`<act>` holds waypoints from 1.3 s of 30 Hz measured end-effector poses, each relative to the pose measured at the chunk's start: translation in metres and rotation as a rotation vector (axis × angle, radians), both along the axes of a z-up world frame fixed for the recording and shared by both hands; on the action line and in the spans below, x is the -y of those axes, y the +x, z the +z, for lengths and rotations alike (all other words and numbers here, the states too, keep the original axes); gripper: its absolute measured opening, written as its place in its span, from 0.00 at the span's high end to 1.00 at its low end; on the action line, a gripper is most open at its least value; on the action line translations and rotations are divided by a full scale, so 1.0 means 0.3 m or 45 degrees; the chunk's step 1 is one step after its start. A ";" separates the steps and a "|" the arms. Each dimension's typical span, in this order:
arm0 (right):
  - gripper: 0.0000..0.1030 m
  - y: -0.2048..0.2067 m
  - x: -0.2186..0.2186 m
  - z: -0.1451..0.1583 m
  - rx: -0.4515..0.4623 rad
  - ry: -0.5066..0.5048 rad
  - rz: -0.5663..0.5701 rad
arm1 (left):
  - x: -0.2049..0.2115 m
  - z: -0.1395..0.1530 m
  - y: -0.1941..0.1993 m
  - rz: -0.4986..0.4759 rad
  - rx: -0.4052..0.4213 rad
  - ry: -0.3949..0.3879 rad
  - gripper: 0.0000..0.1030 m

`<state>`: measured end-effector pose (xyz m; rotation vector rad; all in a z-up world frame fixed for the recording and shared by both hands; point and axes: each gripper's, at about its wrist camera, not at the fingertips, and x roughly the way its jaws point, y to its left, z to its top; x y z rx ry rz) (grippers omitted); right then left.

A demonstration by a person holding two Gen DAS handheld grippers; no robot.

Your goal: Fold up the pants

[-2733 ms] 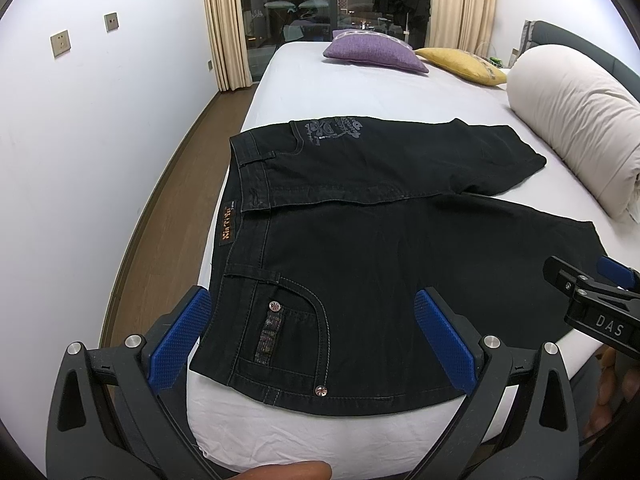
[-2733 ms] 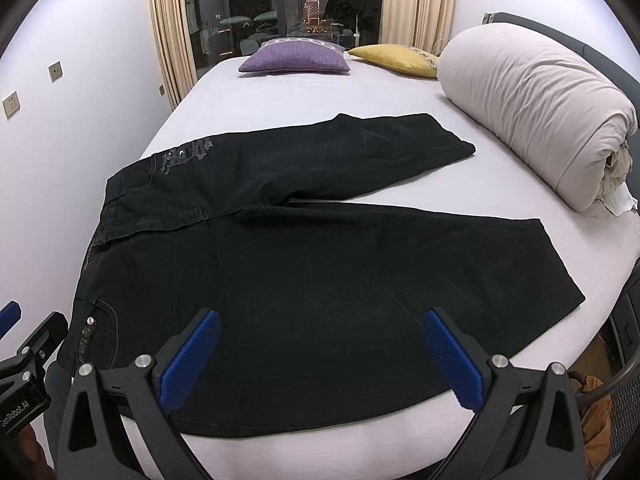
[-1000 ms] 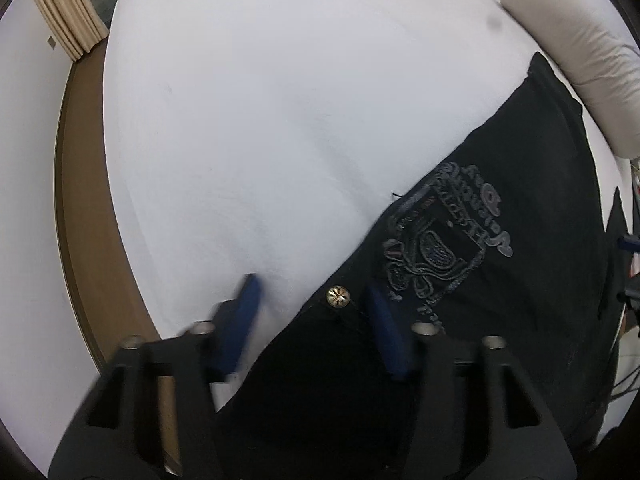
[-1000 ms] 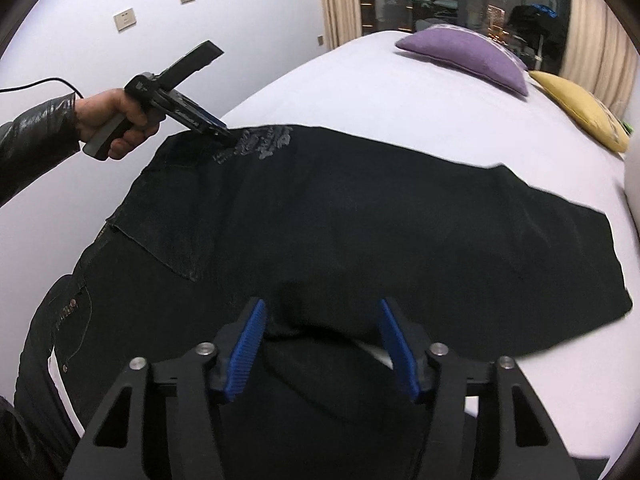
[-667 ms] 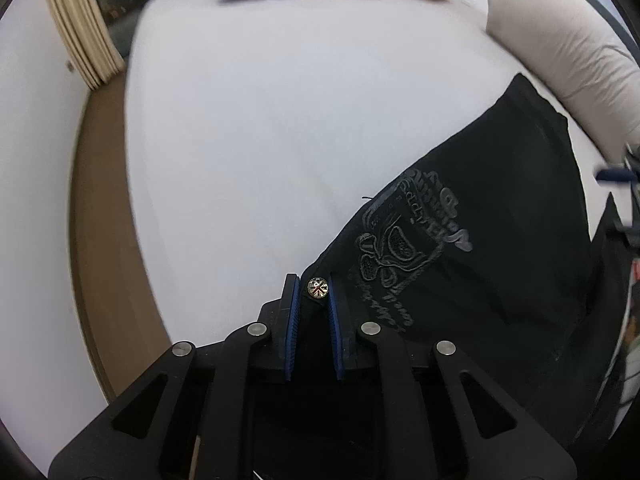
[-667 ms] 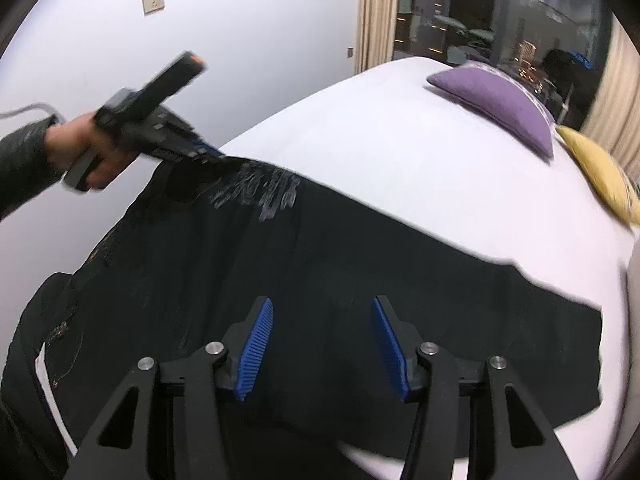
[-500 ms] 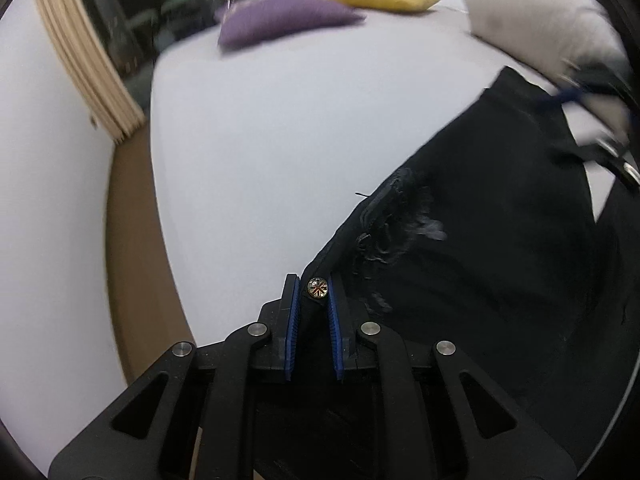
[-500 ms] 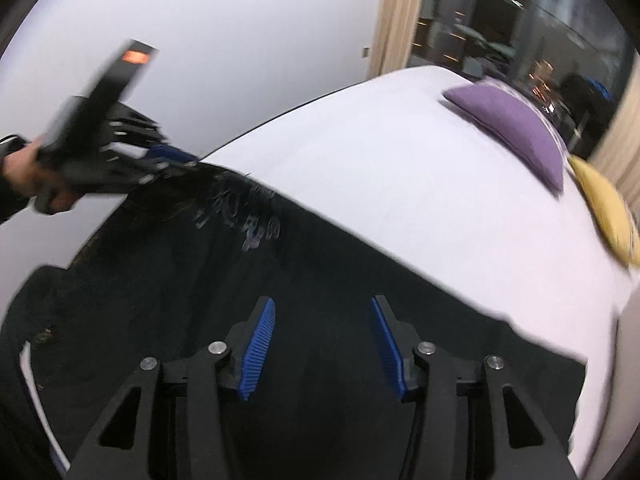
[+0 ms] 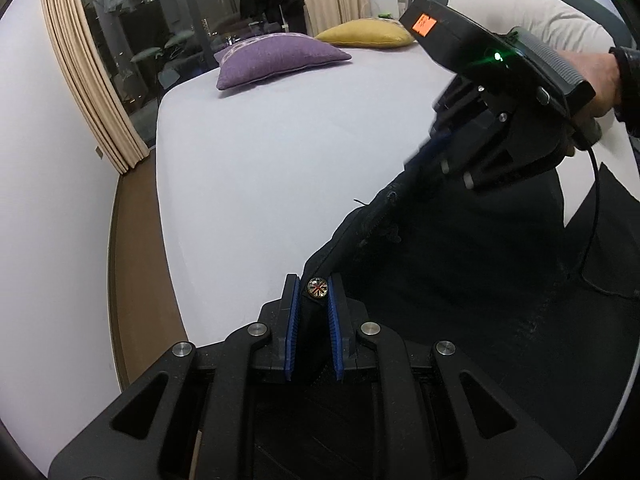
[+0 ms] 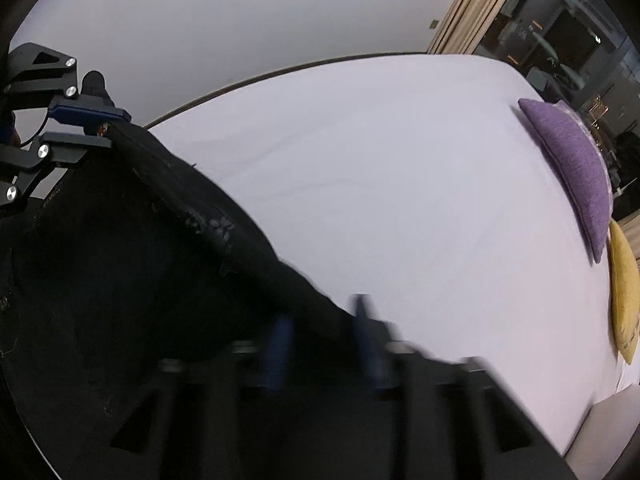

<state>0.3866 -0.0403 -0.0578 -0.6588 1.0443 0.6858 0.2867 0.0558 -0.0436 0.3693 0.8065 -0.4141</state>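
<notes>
The black pants [image 9: 460, 280] hang lifted over the white bed [image 9: 260, 160]. My left gripper [image 9: 314, 300] is shut on the waistband corner, with the metal button [image 9: 317, 287] between its blue pads. My right gripper [image 9: 430, 152] shows at the upper right of the left wrist view, closing over the far edge of the pants. In the right wrist view my right gripper [image 10: 320, 340] is blurred, its blue pads on either side of the pants' edge [image 10: 224, 240]. The left gripper [image 10: 84, 128] shows there at upper left, holding the corner.
A purple pillow [image 9: 280, 58] and a yellow pillow [image 9: 364, 34] lie at the far end of the bed. A rolled white duvet [image 9: 520, 4] is at the right. Wood floor [image 9: 132, 260] and a white wall are left of the bed.
My left gripper closed on the waistband corner and lifted it. My right gripper moved along the upper edge of the pants toward the left gripper and its jaws narrowed around the fabric.
</notes>
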 end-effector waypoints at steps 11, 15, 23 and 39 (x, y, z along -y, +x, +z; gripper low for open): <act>0.96 -0.065 0.157 0.087 -0.341 0.543 -0.504 | -0.003 0.026 -0.054 0.021 0.007 -0.052 0.88; 0.96 -0.186 0.136 0.098 -0.351 0.540 -0.411 | -0.001 0.041 -0.140 -0.011 0.012 -0.064 0.88; 0.96 -0.523 0.027 0.064 -0.013 0.039 0.008 | 0.051 -0.007 -0.421 -0.210 0.011 -0.015 0.88; 0.96 -1.115 -0.087 -0.069 0.562 -0.620 0.540 | 0.176 -0.155 -0.868 -0.553 -0.067 0.215 0.88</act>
